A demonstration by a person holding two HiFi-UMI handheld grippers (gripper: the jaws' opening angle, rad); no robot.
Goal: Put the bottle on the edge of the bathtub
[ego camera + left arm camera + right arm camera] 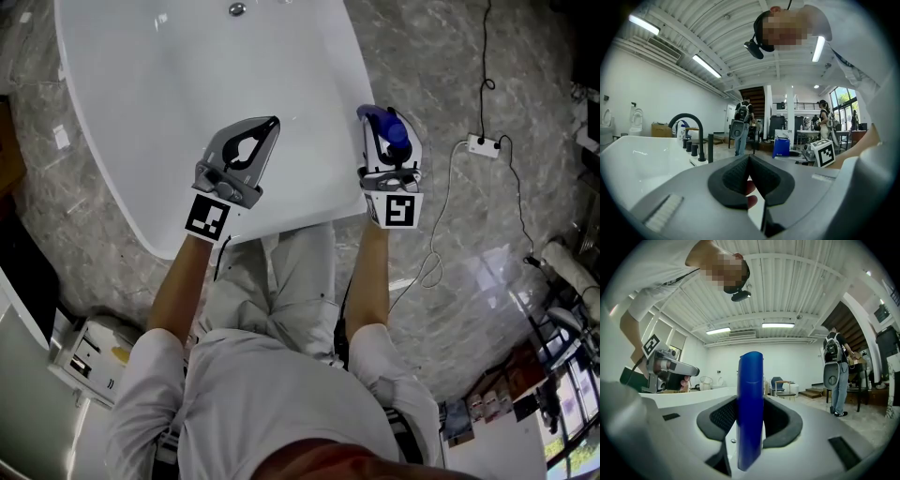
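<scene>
A white bathtub (309, 217) fills the upper left of the head view. My right gripper (382, 120) is shut on a blue bottle (394, 131), which stands upright between the pads (780, 416) at the tub's right rim. In the right gripper view the blue bottle (750, 394) rises straight up between the jaws. My left gripper (270, 124) hovers over the tub's near end, shut with nothing in it; its tips (749, 158) meet in the left gripper view. A black faucet (689, 129) stands on the far rim.
A white power strip (483, 145) and its cables lie on the marble floor right of the tub. A box of gear (89, 352) sits at lower left. People (740, 126) stand far off in the room behind the tub.
</scene>
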